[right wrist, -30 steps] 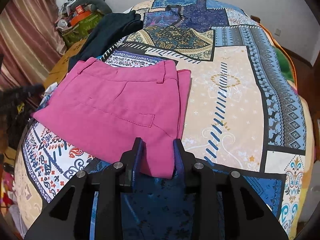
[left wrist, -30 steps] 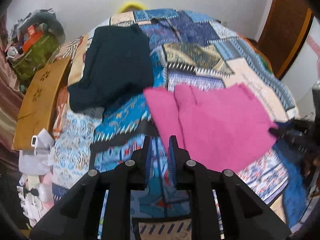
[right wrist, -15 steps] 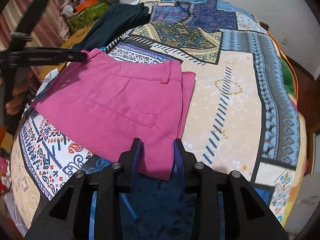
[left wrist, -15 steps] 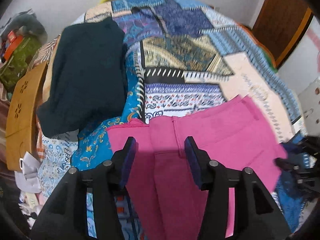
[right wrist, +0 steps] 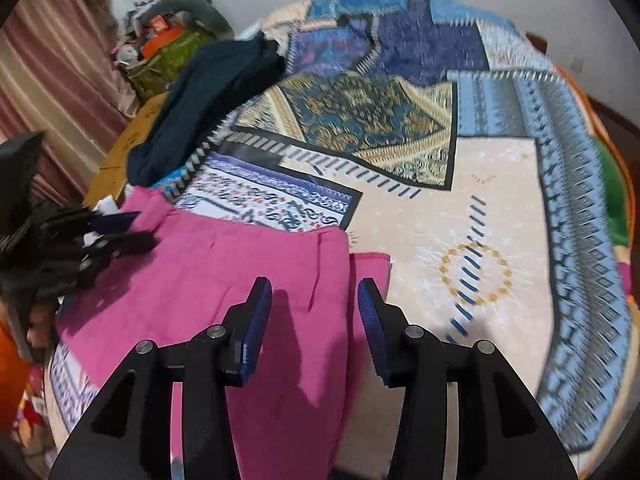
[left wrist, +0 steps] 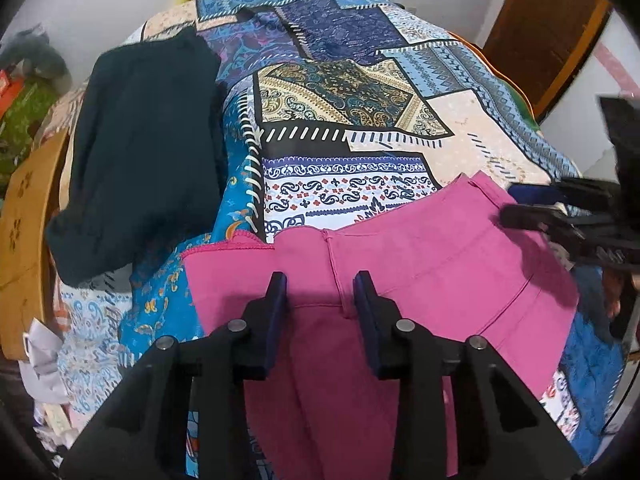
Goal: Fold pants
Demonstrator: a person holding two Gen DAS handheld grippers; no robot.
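Observation:
Folded pink pants (left wrist: pixel 420 276) lie flat on the patchwork bedspread (left wrist: pixel 344 104). In the left wrist view my left gripper (left wrist: pixel 320 286) is open, hovering over the pants near their far folded edge, holding nothing. In the right wrist view my right gripper (right wrist: pixel 314 296) is open above the pants (right wrist: pixel 224 276) by their right edge, holding nothing. The right gripper also shows at the right of the left wrist view (left wrist: pixel 560 220), and the left gripper at the left of the right wrist view (right wrist: pixel 100 236).
A dark folded garment (left wrist: pixel 144 152) lies on the bed's far left, also in the right wrist view (right wrist: pixel 208 96). A wooden board (left wrist: pixel 24 236) and cluttered bags (right wrist: pixel 168 52) stand beyond the left edge. A brown door (left wrist: pixel 544 32) is at the far right.
Both grippers have opened wider and moved forward over the pink pants. The right gripper has let go of the near edge it was pinching.

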